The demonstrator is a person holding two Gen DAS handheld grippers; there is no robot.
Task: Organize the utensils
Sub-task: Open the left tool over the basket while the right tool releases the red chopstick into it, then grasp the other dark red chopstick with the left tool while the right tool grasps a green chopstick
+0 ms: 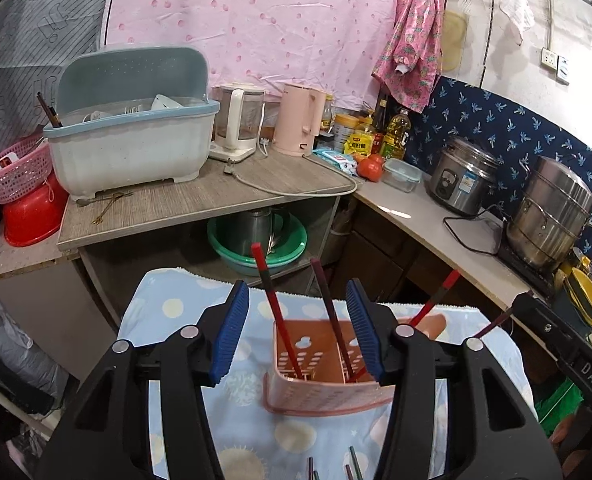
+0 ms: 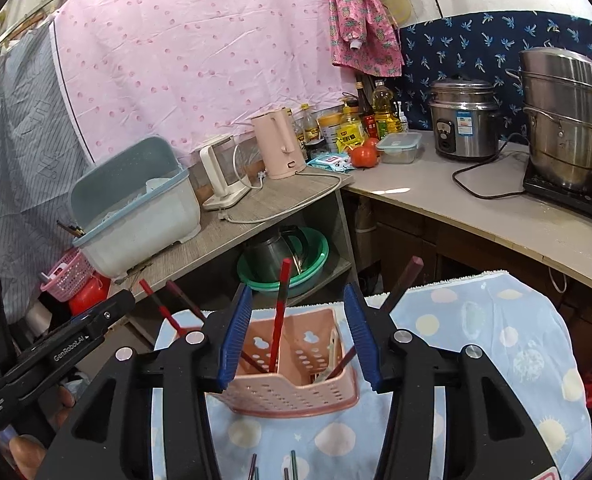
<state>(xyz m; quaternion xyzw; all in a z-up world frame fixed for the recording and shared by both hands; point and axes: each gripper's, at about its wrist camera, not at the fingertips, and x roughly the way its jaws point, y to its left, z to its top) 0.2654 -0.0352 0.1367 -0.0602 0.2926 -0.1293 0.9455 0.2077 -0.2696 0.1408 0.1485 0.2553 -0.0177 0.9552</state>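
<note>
Near edge: loose chopsticks (image 1: 352,465) lie flat on the patterned cloth (image 1: 167,308), just under both grippers; ends only visible.

Left gripper (image 1: 299,334): fingers wide, holding nothing. Right gripper (image 2: 298,334): fingers wide, holding nothing.

Beyond the fingers: pink holder (image 1: 324,376) stands upright on the cloth w/ several red and dark chopsticks (image 1: 273,308) already leaning inside.

Step in hand (est.): between picks, holder part-filled. Next move calls for lowering one gripper to a loose chopstick, closing across its shaft, then tipping it upright over a holder compartment.

Far: kitchen worktop (image 1: 199,196) w/ dish rack, kettles.
</note>
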